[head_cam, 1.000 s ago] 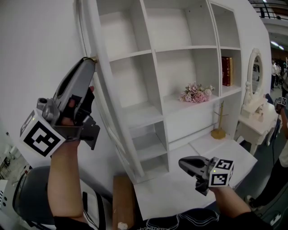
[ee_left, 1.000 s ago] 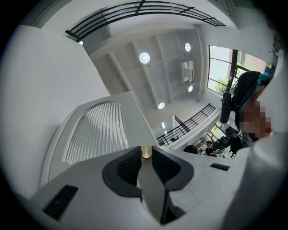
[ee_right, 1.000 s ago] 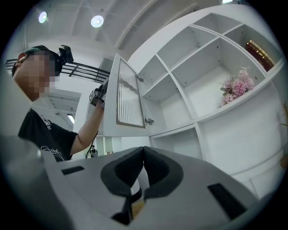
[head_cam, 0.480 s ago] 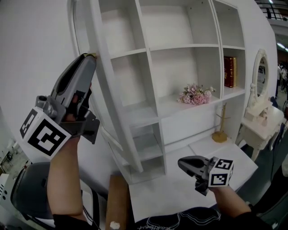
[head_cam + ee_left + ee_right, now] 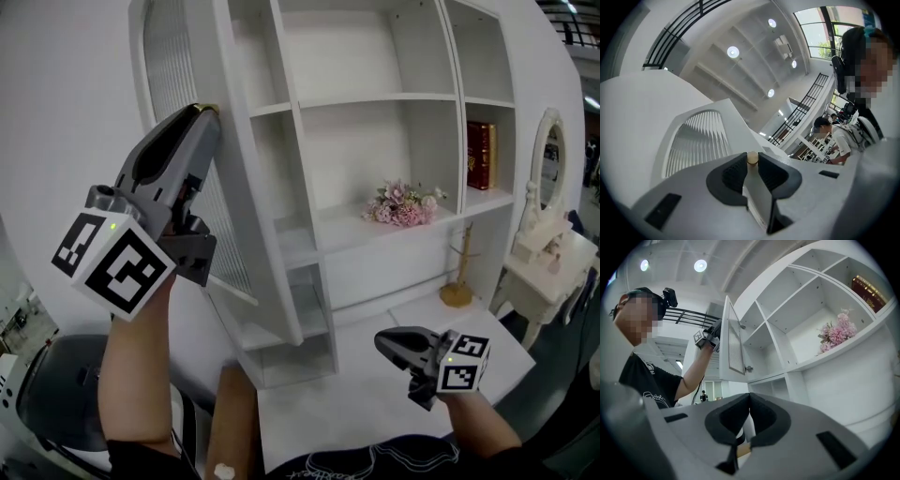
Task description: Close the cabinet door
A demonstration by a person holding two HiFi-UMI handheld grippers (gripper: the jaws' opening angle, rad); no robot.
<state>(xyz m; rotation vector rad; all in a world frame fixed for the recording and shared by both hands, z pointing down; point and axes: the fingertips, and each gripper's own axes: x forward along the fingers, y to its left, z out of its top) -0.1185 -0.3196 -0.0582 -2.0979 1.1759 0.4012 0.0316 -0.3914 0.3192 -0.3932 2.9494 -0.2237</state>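
Door [image 5: 173,66], head view: the ribbed-glass leaf stands swung out from the left side of the white cabinet [image 5: 375,141], well short of shut. The left tool [image 5: 204,111], raised and pointing upward, meets the leaf at its brass knob [image 5: 210,108]. The right tool [image 5: 381,342] hangs low over the desk [image 5: 356,412], apart from the cabinet and clear of the leaf.

Left gripper view: the jaws stand partly closed, with the knob [image 5: 752,158] pinched between the pads [image 5: 733,173]. The door [image 5: 696,140] rises behind it. The grip is on the knob alone, not on the frame.

Right gripper view: the jaws are pressed together with nothing between them. Beyond them the door [image 5: 733,341] juts from the cabinet on its hinge [image 5: 749,368], the left tool [image 5: 705,336] at its free edge. Flowers [image 5: 834,333] lie on a shelf to the right.

Step in hand, by judgement: swinging the leaf home, about midway. To do it well, the pinch on the knob should hold firm, since the knob is small, round and likely to slip. The hand should follow the arc about the hinge, not push straight, and the wrist should turn with the leaf so the pads stay square on the knob. The pace should ease near the frame so the door seats without rebound. The right tool is best held low, out of the sweep.
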